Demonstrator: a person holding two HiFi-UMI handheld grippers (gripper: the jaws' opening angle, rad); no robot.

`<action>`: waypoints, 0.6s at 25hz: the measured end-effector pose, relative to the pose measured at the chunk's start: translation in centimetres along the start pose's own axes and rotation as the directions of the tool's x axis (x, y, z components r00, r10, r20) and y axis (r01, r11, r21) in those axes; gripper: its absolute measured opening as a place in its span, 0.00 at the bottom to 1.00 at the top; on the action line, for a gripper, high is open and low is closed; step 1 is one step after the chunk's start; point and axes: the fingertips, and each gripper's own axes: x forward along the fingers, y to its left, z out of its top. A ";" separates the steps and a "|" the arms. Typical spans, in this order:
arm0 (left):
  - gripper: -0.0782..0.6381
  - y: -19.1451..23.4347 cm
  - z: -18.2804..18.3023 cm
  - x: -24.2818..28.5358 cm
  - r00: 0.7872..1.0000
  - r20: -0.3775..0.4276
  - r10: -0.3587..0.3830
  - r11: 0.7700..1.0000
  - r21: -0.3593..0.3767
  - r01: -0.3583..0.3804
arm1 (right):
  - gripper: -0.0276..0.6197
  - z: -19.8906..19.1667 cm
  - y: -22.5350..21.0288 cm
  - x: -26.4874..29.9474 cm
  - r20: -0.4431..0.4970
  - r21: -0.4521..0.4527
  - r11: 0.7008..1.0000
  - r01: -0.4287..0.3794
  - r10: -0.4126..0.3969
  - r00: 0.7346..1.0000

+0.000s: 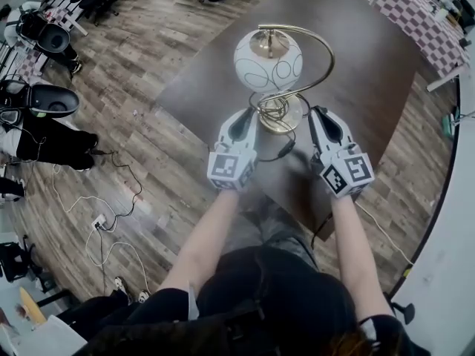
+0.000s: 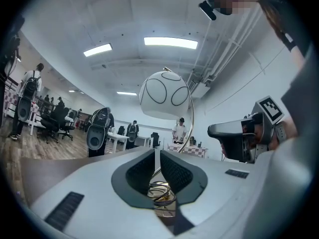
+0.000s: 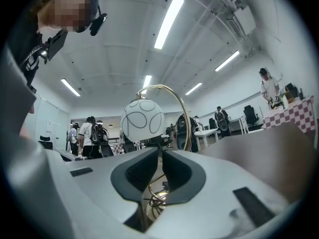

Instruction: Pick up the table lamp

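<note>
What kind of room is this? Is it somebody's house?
Probably not a house. It looks like a big shared office or workshop: long strip lights on the ceiling, office chairs near white desks, and people with backpacks standing around. The table lamp sits on a dark table.

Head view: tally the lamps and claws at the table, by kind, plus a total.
Lamp: 1
Claws: 2 (left claw, right claw)
Total: 3
</note>
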 end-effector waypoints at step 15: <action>0.28 1.1 -3.3 4.0 0.999 -0.041 -0.013 0.999 0.036 0.015 | 0.26 1.7 -4.4 2.2 0.049 -0.007 1.000 0.009 -0.009 0.999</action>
